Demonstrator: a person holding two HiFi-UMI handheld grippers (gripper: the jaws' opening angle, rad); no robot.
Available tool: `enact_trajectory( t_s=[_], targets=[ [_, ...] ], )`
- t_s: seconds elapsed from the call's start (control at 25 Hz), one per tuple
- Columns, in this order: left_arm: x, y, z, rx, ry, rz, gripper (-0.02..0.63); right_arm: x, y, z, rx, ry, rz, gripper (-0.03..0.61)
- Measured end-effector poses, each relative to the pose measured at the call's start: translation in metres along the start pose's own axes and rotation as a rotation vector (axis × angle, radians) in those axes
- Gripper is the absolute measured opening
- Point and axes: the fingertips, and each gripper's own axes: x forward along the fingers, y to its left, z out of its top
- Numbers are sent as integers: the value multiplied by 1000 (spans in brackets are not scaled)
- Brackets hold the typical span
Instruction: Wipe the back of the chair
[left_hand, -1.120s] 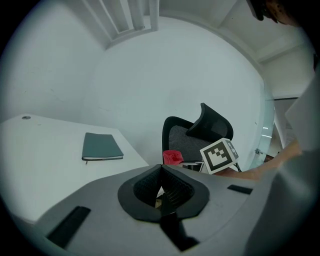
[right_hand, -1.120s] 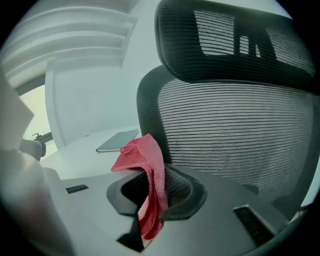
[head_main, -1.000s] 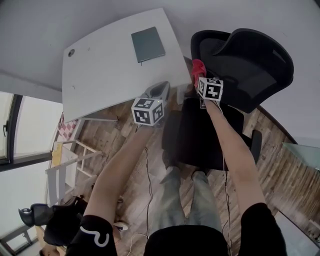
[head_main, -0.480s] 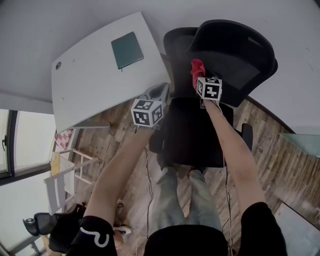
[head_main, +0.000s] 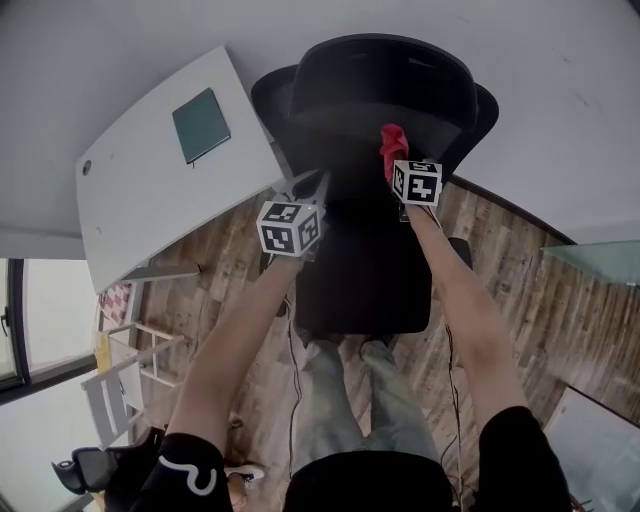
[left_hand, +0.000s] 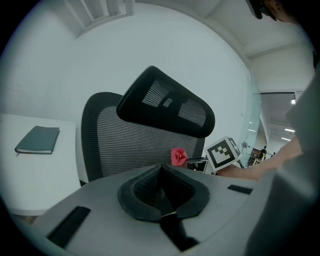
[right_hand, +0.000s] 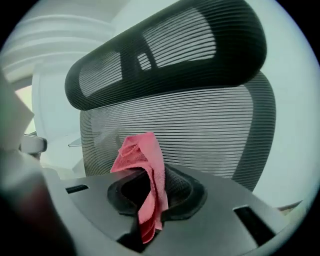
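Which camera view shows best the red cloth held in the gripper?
The right gripper view: the pink-red towelling cloth fills its centre, pinched by the right gripper. The head view and left gripper view show only a small red patch near the black mesh chair back.

An office: mesh chair (head_main: 385, 95), white desk (head_main: 140, 190) with notebook (head_main: 201, 125), wood-plank floor (head_main: 500, 270).

A white desk (head_main: 140, 200) bearing a dark notebook (head_main: 201, 125) stands on wood-plank floor (head_main: 520, 300) by a pale wall (head_main: 100, 50).
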Motion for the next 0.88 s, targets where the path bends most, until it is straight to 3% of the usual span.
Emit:
enact_trajectory(
  t_s=[0.24,0.52,0.72,0.88],
  targets=[
    [36,-46,-1,2,1,-29,26,-25,-72,-8,7,4,-44,72],
    [63,-93,-6,16,8,-74,26,-49,-128,-14,32,-7,-76,72],
    [74,-109,-9,12,9,-79,26,-64,-160,-21,108,-10,-96,72],
    [71,-108,-10,8,12,-73,25,-74,-169,-26,104,-6,-109,72]
  ],
)
